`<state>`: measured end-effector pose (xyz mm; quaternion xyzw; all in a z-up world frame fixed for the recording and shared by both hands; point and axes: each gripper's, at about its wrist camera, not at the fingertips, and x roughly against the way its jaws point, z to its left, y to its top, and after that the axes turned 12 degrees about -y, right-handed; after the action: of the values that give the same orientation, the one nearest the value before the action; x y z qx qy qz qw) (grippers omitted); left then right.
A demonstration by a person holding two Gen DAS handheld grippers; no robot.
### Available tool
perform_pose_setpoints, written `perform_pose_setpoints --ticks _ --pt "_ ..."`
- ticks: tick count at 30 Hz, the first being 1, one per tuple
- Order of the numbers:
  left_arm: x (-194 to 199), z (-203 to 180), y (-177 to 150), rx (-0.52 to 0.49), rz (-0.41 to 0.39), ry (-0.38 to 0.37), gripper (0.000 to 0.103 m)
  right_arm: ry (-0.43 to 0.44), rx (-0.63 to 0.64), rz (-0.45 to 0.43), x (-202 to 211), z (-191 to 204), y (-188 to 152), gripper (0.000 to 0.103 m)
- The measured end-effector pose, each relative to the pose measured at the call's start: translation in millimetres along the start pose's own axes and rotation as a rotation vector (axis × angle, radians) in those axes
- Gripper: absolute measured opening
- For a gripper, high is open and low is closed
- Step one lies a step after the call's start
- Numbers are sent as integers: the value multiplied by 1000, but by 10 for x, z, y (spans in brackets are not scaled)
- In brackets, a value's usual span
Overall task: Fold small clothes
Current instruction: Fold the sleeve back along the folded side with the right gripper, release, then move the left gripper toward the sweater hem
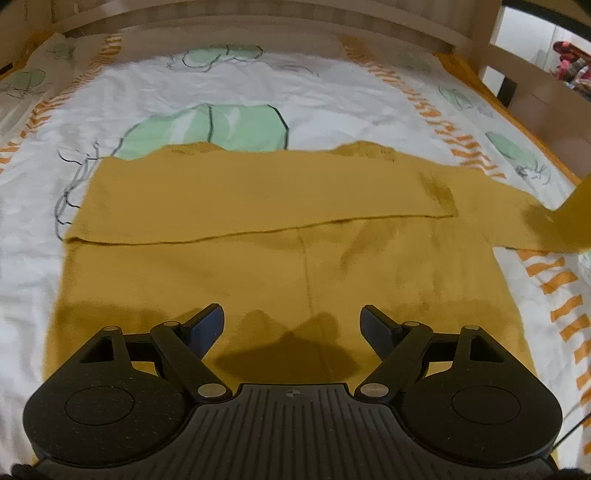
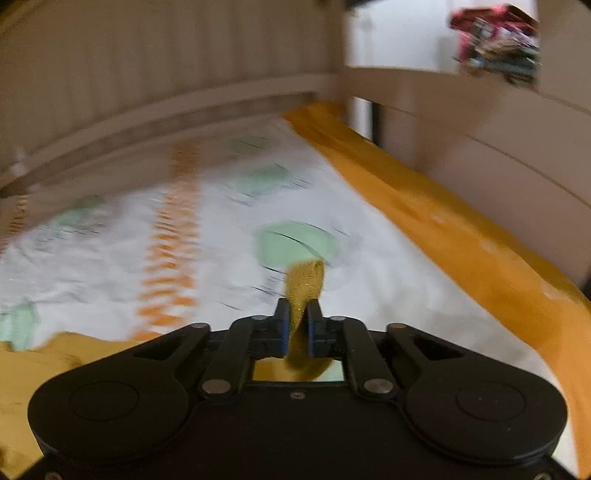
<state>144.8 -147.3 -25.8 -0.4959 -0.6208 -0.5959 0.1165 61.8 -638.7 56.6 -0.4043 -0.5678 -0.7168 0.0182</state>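
A mustard-yellow garment (image 1: 280,221) lies spread on a bed sheet (image 1: 332,103) printed with green shapes and orange stripes; one part is already folded across it, leaving a straight edge from side to side. Its right-hand sleeve (image 2: 305,291) rises off the sheet, pinched in the right gripper (image 2: 297,314), whose jaws are closed tight on the cloth. The left gripper (image 1: 291,314) hovers over the near hem with jaws spread wide and nothing between them. A wooden bed rail (image 1: 258,26) borders the far side and another the right, beside an orange mattress edge (image 2: 443,221). Bare sheet lies open beyond the garment.
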Motion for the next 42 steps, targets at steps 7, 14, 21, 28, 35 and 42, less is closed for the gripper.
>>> perform_pose_setpoints --ticks 7,14,21,28,35,42 --pt "281 338 12 30 -43 14 80 223 -8 -41 330 923 202 12" --pt "503 638 -22 41 -58 30 80 409 59 -14 433 1759 53 12" --pt "551 593 52 26 -66 21 80 378 99 56 397 1718 -451 51" --pt "460 189 198 -32 -57 -34 80 312 -10 129 335 1236 -1010 73" --pt "218 -295 410 -97 -44 -88 80 227 -134 116 202 880 -1400 82" --pt "-155 -540 761 -109 -62 -51 80 198 -159 86 81 742 -1608 82"
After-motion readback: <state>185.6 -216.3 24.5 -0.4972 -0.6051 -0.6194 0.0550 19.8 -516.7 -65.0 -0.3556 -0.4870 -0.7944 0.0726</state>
